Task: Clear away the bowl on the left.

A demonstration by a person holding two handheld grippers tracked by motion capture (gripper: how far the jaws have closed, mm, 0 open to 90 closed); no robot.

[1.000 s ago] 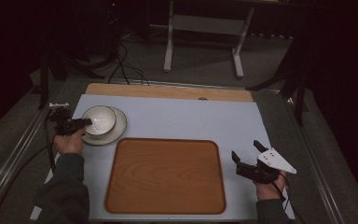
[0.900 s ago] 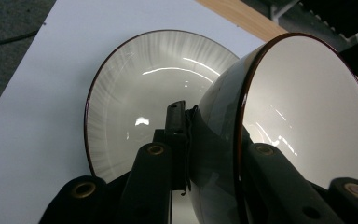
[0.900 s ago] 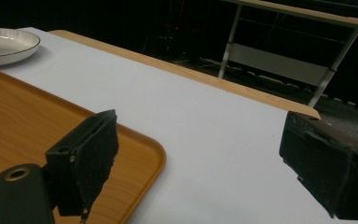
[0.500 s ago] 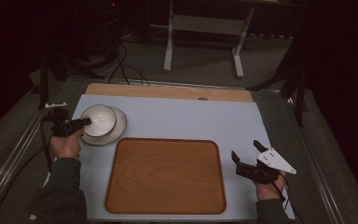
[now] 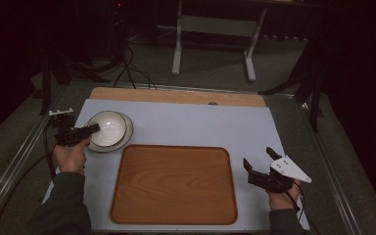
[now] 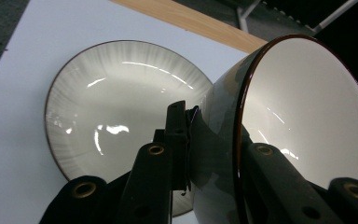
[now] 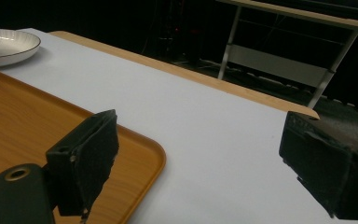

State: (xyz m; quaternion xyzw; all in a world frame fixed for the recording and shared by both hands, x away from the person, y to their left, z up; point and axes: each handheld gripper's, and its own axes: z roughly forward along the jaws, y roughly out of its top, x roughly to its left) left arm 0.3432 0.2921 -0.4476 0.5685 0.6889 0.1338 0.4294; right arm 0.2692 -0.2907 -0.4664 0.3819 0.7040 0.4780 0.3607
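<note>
White table (image 5: 191, 125) top, wooden tray (image 5: 174, 183) lying at its near middle. Plate (image 6: 121, 116) sits at the far left, just beside the tray's corner. My left tongs (image 5: 81, 133) are clamped on the rim of a bowl (image 6: 284, 126), tilted over the plate. My right tongs (image 7: 200, 163) hover spread apart, empty, right of the tray.

Both grippers black, brass-ringed screw holes on jaws. Right gripper (image 5: 260, 164) w/ pale grey three-cornered plate (image 5: 289, 169). Left gripper (image 5: 85, 131) trails black cable (image 5: 48, 159). Dark grey sleeves (image 5: 63, 208).
</note>
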